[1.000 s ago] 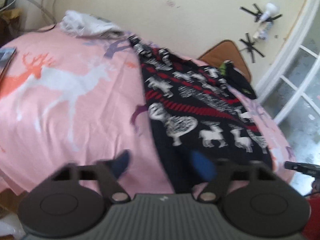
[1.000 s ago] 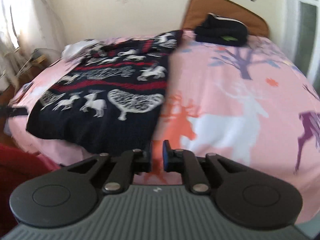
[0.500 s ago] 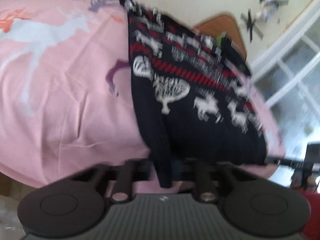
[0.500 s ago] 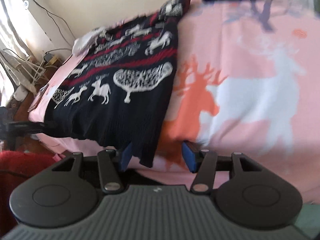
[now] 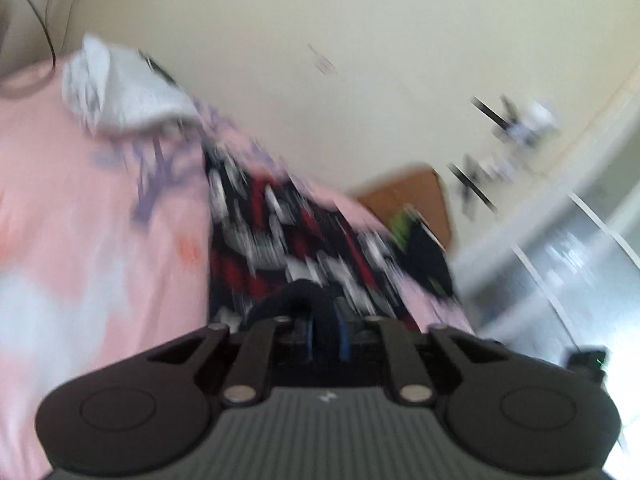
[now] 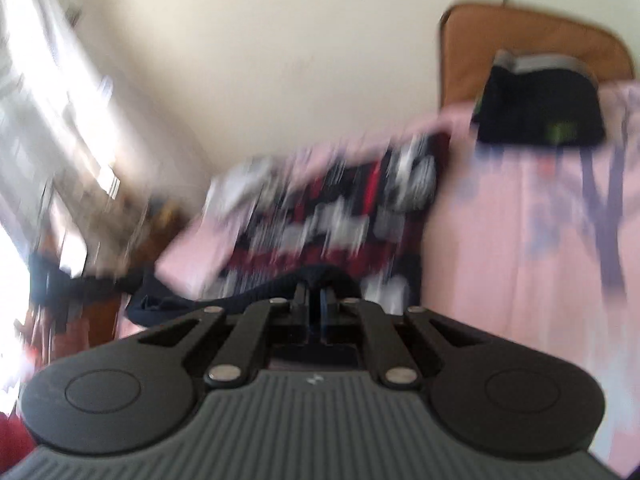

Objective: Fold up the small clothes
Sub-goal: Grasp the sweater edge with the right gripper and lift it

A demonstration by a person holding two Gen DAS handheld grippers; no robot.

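Note:
A black knitted sweater (image 5: 280, 240) with red stripes and white animal figures lies on the pink bed sheet (image 5: 100, 220). In the left wrist view its dark hem loops up between the blue pads of my left gripper (image 5: 325, 336). The jaws are opening slightly but still pinch the cloth. In the right wrist view the same sweater (image 6: 340, 220) stretches ahead, and my right gripper (image 6: 314, 312) is shut on the other corner of the hem, which sags away to the left. Both views are heavily blurred.
A crumpled white cloth (image 5: 120, 96) sits at the far left of the bed. A folded black garment (image 6: 540, 108) rests by a brown board (image 6: 520, 32) against the cream wall. A window frame stands at the right of the left wrist view.
Both grippers came down onto the near hem of the sweater and closed on it. They have since lifted it and swung it towards the far side of the bed.

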